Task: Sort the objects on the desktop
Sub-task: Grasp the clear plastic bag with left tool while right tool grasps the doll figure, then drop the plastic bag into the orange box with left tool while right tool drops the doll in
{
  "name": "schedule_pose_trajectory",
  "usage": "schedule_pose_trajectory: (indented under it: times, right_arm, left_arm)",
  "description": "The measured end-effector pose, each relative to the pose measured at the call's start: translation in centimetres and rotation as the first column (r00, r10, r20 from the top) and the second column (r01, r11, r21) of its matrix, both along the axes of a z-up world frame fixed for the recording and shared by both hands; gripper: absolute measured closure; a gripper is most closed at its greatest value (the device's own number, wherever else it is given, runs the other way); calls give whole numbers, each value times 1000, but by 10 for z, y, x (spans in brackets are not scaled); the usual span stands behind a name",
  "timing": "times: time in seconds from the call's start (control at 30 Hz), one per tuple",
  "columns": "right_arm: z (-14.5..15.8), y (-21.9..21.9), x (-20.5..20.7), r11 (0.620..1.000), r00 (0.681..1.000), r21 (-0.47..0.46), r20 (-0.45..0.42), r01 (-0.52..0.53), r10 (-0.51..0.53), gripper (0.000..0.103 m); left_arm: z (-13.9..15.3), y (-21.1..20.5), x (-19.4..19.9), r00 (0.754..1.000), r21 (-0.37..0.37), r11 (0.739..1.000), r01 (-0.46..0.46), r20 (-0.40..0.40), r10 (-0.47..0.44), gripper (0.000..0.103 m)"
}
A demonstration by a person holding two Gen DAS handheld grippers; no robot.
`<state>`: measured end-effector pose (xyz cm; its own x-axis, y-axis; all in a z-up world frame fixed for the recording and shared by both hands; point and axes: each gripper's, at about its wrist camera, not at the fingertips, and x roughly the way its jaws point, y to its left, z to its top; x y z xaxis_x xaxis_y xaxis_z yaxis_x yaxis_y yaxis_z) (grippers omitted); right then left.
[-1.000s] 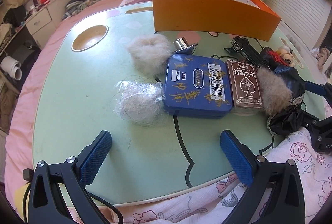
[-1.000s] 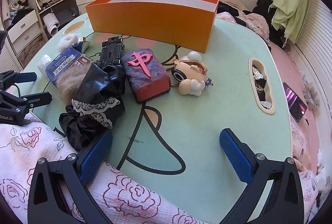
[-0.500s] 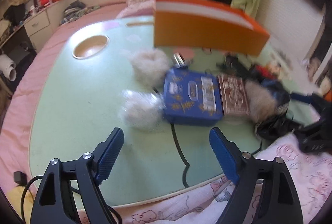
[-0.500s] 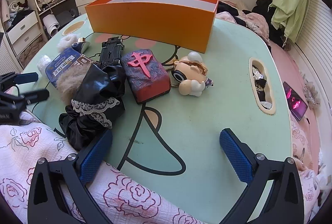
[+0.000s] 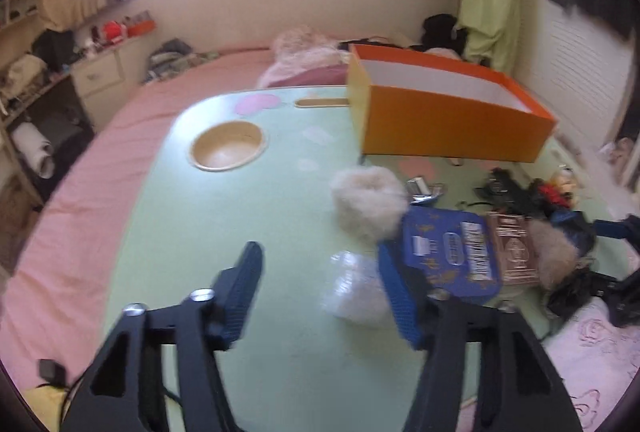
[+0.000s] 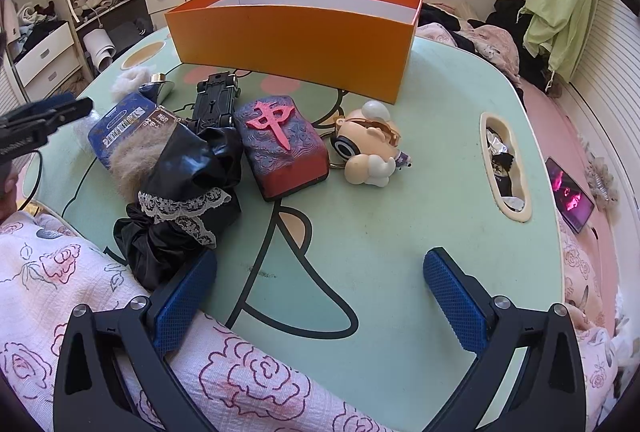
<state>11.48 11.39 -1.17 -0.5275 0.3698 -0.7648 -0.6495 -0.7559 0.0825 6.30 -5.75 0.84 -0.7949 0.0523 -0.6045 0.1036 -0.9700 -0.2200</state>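
An open orange box [image 6: 296, 31] stands at the back of the green table [image 6: 400, 232]; it also shows in the left wrist view [image 5: 452, 111]. In front of it lie a blue tin [image 5: 448, 252], a brown card box [image 5: 514, 250], a white fluff ball [image 5: 366, 201], a clear bag of fluff [image 5: 354, 292], a black toy car [image 6: 216, 99], a red mahjong block [image 6: 280, 143], a cartoon figurine [image 6: 368, 147] and black lace cloth [image 6: 188, 191]. My left gripper [image 5: 320, 296] is open and empty, above the table left of the tin. My right gripper [image 6: 320, 296] is open and empty at the front edge.
A round cup hole [image 5: 228, 147] sits in the table's left part and a slot with clutter [image 6: 504, 167] at its right. A phone [image 6: 570, 191] lies on the pink bed beyond the right edge. Floral fabric [image 6: 80, 272] covers the front edge.
My left gripper has risen and swung left, its jaws narrower than before. The right gripper has stayed still.
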Motion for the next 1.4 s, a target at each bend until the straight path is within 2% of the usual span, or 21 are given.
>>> schedule_pose_trajectory:
  times: [0.03, 0.07, 0.13, 0.27, 0.37, 0.47, 0.5, 0.53, 0.57, 0.6, 0.63, 0.67, 0.77, 0.83, 0.9, 0.93, 0.97, 1.1, 1.2, 1.3, 1.4]
  right_arm:
    - [0, 0, 1, 1000, 1000, 4, -7, 3, -3, 0]
    - [1, 0, 3, 1000, 1000, 8, -14, 6, -6, 0]
    - [2, 0, 8, 1000, 999, 11, -46, 13, -12, 8]
    - [12, 13, 28, 998, 983, -26, -176, 51, -55, 21]
    - [22, 28, 36, 991, 967, -17, -214, 134, -135, 23]
    - [30, 40, 27, 991, 965, -3, -225, 135, -133, 23]
    - [31, 43, 22, 991, 966, 9, -223, 136, -131, 24]
    - [31, 46, 16, 990, 967, 15, -219, 138, -132, 30]
    - [30, 49, 12, 990, 967, 11, -215, 140, -134, 33]
    - [28, 51, 8, 991, 968, -4, -214, 136, -134, 41]
    - [23, 57, 5, 991, 968, -33, -214, 129, -133, 49]
    - [20, 60, 5, 990, 966, -54, -219, 129, -138, 51]
    - [9, 65, 3, 988, 964, -98, -225, 121, -140, 54]
    - [12, 63, 1, 991, 966, -79, -224, 111, -126, 55]
    - [13, 62, -2, 993, 970, -62, -216, 99, -110, 56]
    - [13, 61, -4, 994, 972, -54, -212, 93, -103, 56]
    - [14, 60, -5, 995, 973, -43, -210, 94, -101, 56]
    - [13, 57, 4, 993, 964, -28, -237, 117, -120, 57]
    - [22, 60, 19, 990, 944, -21, -299, 140, -140, 57]
    - [45, 61, 30, 990, 927, -11, -350, 141, -136, 57]
    - [80, 72, 29, 993, 909, 12, -404, 117, -102, 57]
  left_arm:
    - [-1, -2, 0, 999, 36, 999, 30, -12, -29, 68]
    - [-3, -1, 2, 999, 45, 998, 31, -18, -30, 72]
    - [-3, 0, 4, 999, 56, 998, 25, -35, -23, 80]
    - [-3, 5, 14, 997, 58, 998, 19, -69, -15, 86]
    - [1, 8, 24, 994, 51, 998, 29, -107, -23, 88]
    - [7, 10, 31, 988, 43, 998, 36, -149, -29, 87]
    - [8, 11, 33, 988, 38, 999, 27, -155, -21, 84]
    - [8, 10, 34, 988, 34, 999, 15, -157, -9, 68]
    - [8, 9, 35, 987, 35, 999, 7, -159, -2, 48]
    - [9, 8, 36, 987, 40, 999, 0, -163, 6, 41]
    - [9, 6, 37, 986, 46, 999, -9, -169, 17, 37]
    - [9, 5, 38, 985, 50, 999, -9, -170, 17, 36]
    - [6, 4, 35, 988, 59, 998, -8, -151, 16, 32]
    - [2, 6, 29, 993, 60, 998, 11, -120, -4, 32]
    - [-4, 12, 22, 997, 37, 999, 27, -72, -24, 35]
    - [-8, 16, 16, 998, 18, 999, 46, -32, -46, 55]
    - [-9, 17, 17, 997, 27, 998, 59, -42, -57, 72]
    - [-10, 16, 18, 998, 30, 998, 54, -35, -53, 72]
    - [1, 11, 27, 996, 32, 999, 37, -86, -34, 72]
    - [28, 8, 33, 987, 32, 999, 35, -160, -30, 72]
    - [66, 10, 20, 972, 26, 996, 80, -225, -72, 72]
